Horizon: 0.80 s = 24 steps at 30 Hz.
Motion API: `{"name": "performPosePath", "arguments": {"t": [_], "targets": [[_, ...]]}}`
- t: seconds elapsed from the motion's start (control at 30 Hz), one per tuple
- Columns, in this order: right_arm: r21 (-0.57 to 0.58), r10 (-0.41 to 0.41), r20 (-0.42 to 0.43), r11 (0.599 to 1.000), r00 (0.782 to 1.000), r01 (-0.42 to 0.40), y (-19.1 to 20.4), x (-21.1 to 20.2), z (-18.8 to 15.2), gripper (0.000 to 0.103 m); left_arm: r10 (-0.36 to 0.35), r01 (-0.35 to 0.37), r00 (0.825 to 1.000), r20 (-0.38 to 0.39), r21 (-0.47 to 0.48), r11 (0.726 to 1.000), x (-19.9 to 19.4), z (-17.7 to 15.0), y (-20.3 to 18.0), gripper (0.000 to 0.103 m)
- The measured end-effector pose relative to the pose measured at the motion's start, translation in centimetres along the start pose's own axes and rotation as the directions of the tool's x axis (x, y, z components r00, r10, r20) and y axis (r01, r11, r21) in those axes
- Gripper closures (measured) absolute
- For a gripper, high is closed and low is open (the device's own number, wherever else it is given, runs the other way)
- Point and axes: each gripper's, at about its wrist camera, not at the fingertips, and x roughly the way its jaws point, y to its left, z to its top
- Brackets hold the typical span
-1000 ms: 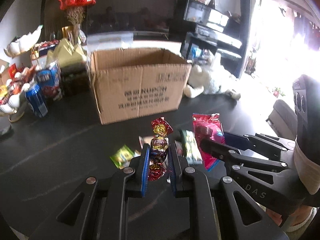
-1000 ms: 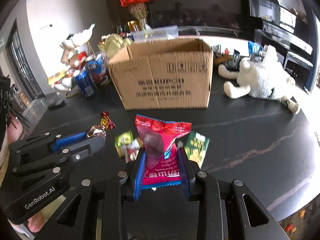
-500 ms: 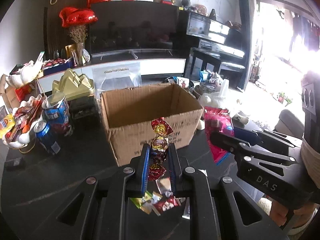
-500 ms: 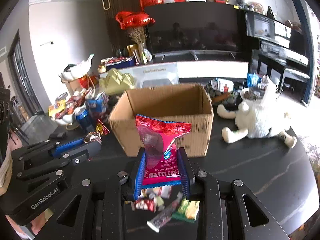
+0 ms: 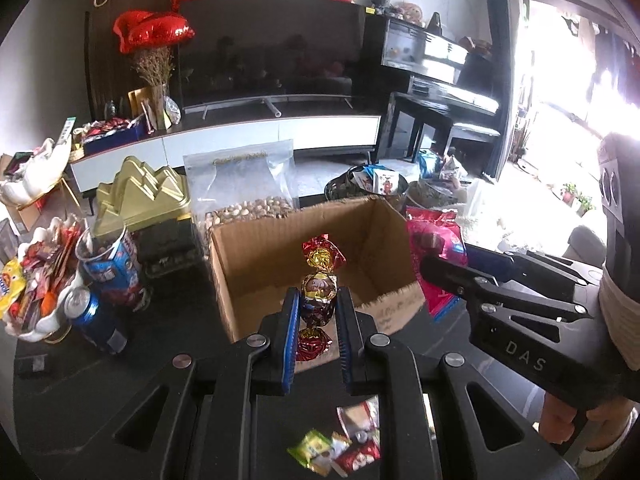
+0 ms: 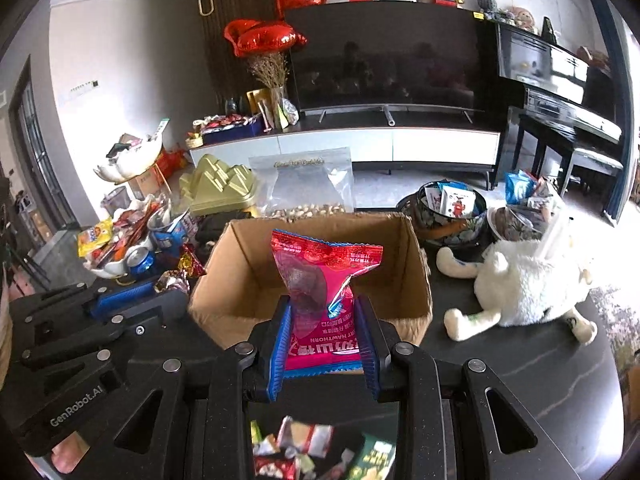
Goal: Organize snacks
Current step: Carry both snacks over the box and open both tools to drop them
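Note:
My left gripper [image 5: 317,312] is shut on a foil-wrapped candy [image 5: 319,296], red and gold, held above the near edge of the open cardboard box [image 5: 256,256]. My right gripper [image 6: 322,332] is shut on a pink hawthorn snack packet [image 6: 324,280], held over the same box [image 6: 240,280]. The box looks empty inside. The right gripper and its packet [image 5: 434,240] show at the right of the left wrist view; the left gripper and its candy [image 6: 176,280] show at the left of the right wrist view. Several small snack packets [image 5: 340,446] lie on the black table below [image 6: 304,446].
A blue can [image 5: 94,320], a blue snack cup [image 5: 108,264] and a white dish of sweets [image 5: 36,280] stand left of the box. A gold tin [image 5: 144,196] and a bag of nuts [image 5: 248,184] are behind it. A white plush toy [image 6: 528,284] lies to the right.
Both grippers have risen and moved forward with their snacks, from low over the table to above the box. The loose packets now lie below and behind the fingers.

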Motion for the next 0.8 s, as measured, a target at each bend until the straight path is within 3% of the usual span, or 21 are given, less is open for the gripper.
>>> {"name": "performPosePath", "arguments": {"t": [0.33, 0.4, 0.43, 0.47, 0.53, 0.8], "targets": [[0.031, 0.018, -0.036, 0.999, 0.999, -0.016, -0.9, 4.8, 1.6, 0.071, 0.004, -0.005, 0.999, -0.050, -0.019, 1.000, 4.7, 1.6, 1.5, 0.084], [0.040, 0.017, -0.040, 0.999, 0.999, -0.016, -1.1, 5.5, 1.7, 0.070, 0.004, -0.005, 0.999, -0.054, -0.026, 1.000, 5.3, 1.9, 1.6, 0.078], [0.044, 0.004, -0.041, 0.999, 0.999, -0.003, -1.3, 5.8, 1.7, 0.067, 0.010, -0.012, 0.999, -0.051, -0.026, 1.000, 5.5, 1.9, 1.8, 0.068], [0.050, -0.011, -0.043, 0.999, 0.999, 0.013, -1.5, 5.9, 1.7, 0.062, 0.021, -0.022, 0.999, -0.047, -0.027, 0.999, 5.6, 1.9, 1.9, 0.061], [0.067, -0.043, -0.031, 0.997, 0.999, 0.045, -1.8, 5.8, 1.3, 0.051, 0.043, -0.044, 0.998, -0.040, -0.033, 0.998, 5.4, 1.7, 2.1, 0.059], [0.086, -0.024, -0.016, 0.996, 1.000, 0.025, -1.5, 2.8, -0.7, 0.051, 0.060, -0.060, 0.998, -0.004, -0.023, 0.998, 1.7, -0.3, 1.2, 0.059]]}}
